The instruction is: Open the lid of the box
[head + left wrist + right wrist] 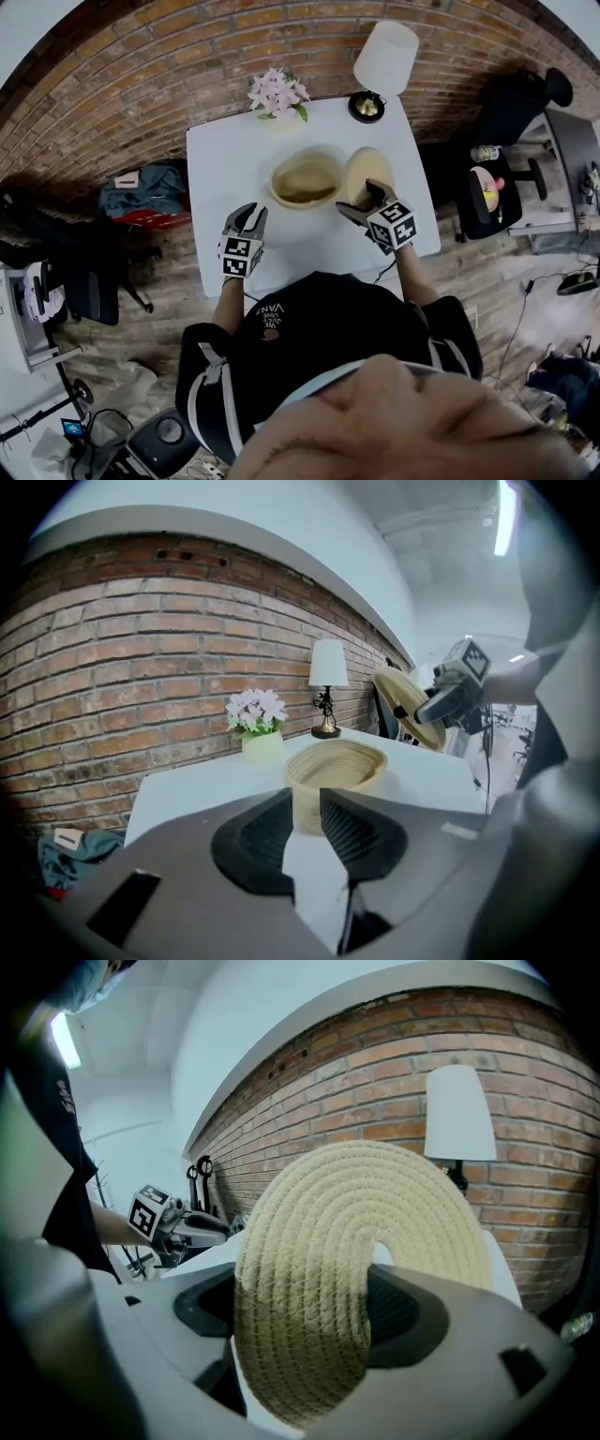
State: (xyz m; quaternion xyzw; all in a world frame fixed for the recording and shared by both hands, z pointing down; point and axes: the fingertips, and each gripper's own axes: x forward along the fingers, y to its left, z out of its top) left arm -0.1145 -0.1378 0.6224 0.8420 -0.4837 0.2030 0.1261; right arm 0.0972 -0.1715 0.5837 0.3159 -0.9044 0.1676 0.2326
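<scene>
The right hand-held gripper (367, 199) was clamped on the rim of the woven lid (367, 173), held on edge just right of the open box (305, 200), which stood mid-tabletop (225, 169). The left hand-held gripper (246, 223), near-left of the box, was nearly closed and empty. Pinched only at its rim, the lid could likely twist free and drop.

White table (225, 187): box (305, 183), flowers (277, 94), lamp (382, 61)
</scene>
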